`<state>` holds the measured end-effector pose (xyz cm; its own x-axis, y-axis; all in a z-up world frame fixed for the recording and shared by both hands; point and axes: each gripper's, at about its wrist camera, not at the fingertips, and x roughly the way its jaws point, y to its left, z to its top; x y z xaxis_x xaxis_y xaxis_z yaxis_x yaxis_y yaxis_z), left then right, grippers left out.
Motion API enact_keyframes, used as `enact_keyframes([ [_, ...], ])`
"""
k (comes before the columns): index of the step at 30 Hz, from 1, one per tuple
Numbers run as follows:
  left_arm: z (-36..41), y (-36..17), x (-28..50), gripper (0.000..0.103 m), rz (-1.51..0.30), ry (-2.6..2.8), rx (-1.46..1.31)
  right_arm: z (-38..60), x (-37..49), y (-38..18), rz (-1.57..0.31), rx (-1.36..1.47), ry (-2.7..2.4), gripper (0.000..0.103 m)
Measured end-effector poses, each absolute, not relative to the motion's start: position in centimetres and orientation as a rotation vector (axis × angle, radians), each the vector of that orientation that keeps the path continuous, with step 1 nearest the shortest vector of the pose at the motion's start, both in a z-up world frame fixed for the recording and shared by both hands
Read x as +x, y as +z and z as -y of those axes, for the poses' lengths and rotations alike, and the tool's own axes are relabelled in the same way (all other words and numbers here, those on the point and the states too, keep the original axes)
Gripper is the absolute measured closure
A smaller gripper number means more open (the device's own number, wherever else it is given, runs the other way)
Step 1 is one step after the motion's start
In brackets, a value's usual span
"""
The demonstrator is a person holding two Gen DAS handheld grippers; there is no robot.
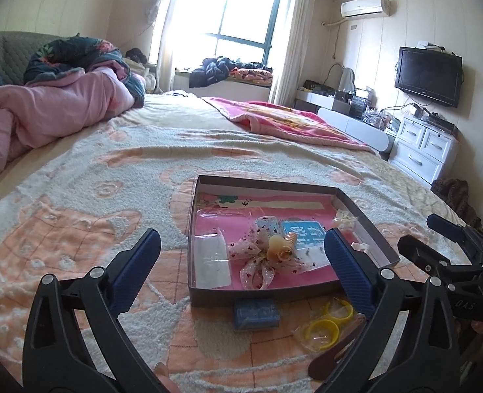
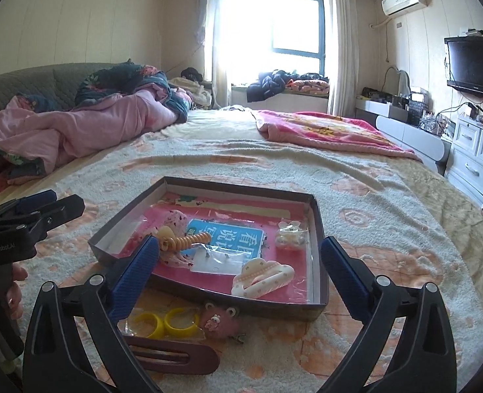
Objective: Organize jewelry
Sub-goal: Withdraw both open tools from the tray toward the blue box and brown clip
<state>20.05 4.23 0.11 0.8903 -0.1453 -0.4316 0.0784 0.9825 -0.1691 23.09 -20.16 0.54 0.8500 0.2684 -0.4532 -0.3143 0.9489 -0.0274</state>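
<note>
A shallow dark box [image 1: 258, 185] [image 2: 241, 185] with a pink lining lies on the bedspread. In it are a sheer ribbon bow [image 1: 258, 262], a cream hair claw [image 1: 280, 245] [image 2: 182, 240], a blue card [image 2: 231, 232], a white cloud-shaped clip [image 2: 261, 278] and a small bag of beads [image 2: 289, 237]. In front of the box lie a small blue case [image 1: 256, 314], bagged yellow rings [image 1: 326, 321] [image 2: 166, 322], a pink bear clip [image 2: 218, 322] and a brown barrette [image 2: 176, 355]. My left gripper [image 1: 241, 234] [image 2: 61, 201] and right gripper [image 2: 240, 241] [image 1: 421, 232] hover side by side above the box's near edge, both open and holding nothing.
A bunched pink quilt [image 1: 54, 111] lies at the far left of the bed and a pink blanket [image 1: 294, 121] at the far right. White drawers [image 2: 477, 154] and a wall television [image 1: 428, 75] stand beyond the bed's right edge. A hand [image 2: 15, 291] holds the left gripper.
</note>
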Motion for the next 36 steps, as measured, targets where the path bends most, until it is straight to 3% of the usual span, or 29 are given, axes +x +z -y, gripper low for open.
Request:
enact_keyframes([
  [36, -6.6, -0.6, 14.8, 0.011, -0.493, -0.017, -0.099, 17.4, 16.9, -0.9, -0.494, -0.152, 0.432, 0.006],
])
